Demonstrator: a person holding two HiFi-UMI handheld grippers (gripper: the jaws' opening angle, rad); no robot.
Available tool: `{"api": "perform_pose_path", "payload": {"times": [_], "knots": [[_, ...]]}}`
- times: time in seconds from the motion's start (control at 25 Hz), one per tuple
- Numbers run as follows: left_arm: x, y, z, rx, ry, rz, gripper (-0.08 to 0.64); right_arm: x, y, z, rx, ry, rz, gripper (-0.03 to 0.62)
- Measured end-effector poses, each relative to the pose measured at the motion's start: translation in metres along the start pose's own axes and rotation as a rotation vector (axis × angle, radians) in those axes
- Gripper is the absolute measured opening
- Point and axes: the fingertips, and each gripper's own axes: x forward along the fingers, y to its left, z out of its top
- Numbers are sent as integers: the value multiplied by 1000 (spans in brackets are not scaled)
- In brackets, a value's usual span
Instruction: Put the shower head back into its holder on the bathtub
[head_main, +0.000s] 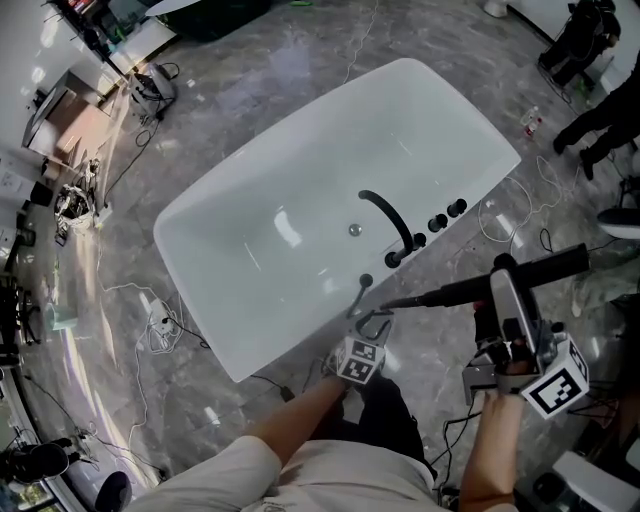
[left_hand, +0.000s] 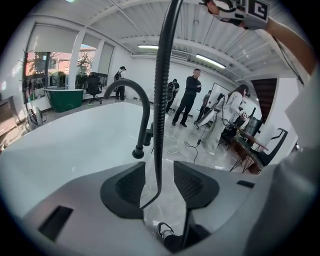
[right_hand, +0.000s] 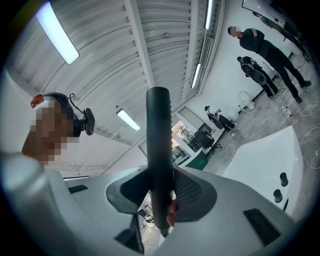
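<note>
The white bathtub (head_main: 250, 310) lies ahead with a black curved spout (head_main: 388, 215) and a small black holder (head_main: 365, 282) on its near rim. My right gripper (head_main: 497, 287) is shut on the black shower head (head_main: 530, 270), held about level beside the tub; its handle (right_hand: 159, 150) stands clamped between the pads. The dark hose (head_main: 395, 302) runs from it to my left gripper (head_main: 372, 322), just below the holder. In the left gripper view the hose (left_hand: 160, 100) passes between the open jaws of the left gripper (left_hand: 159, 175) without being pressed, with the spout (left_hand: 142, 110) beyond.
Three black knobs (head_main: 437, 221) sit on the rim right of the spout. Cables (head_main: 150, 320) trail over the grey floor around the tub. People stand at the far right (head_main: 600, 120) and in the room behind (left_hand: 187, 97). A green tub (left_hand: 62, 97) stands far off.
</note>
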Motion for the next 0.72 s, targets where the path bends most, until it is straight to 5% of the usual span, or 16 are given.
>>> {"api": "perform_pose_path", "payload": {"times": [0.28,0.36,0.72], "knots": [[39,13,3,19,-6,5,159,-4,-12,1,42,-18,23,140],[43,16,5,20,-8,12,101,-6,-17,2,50,-21,21,140],[14,32,5,-31,6,12,60,-12,-30,13,82,-41,4,140]]}}
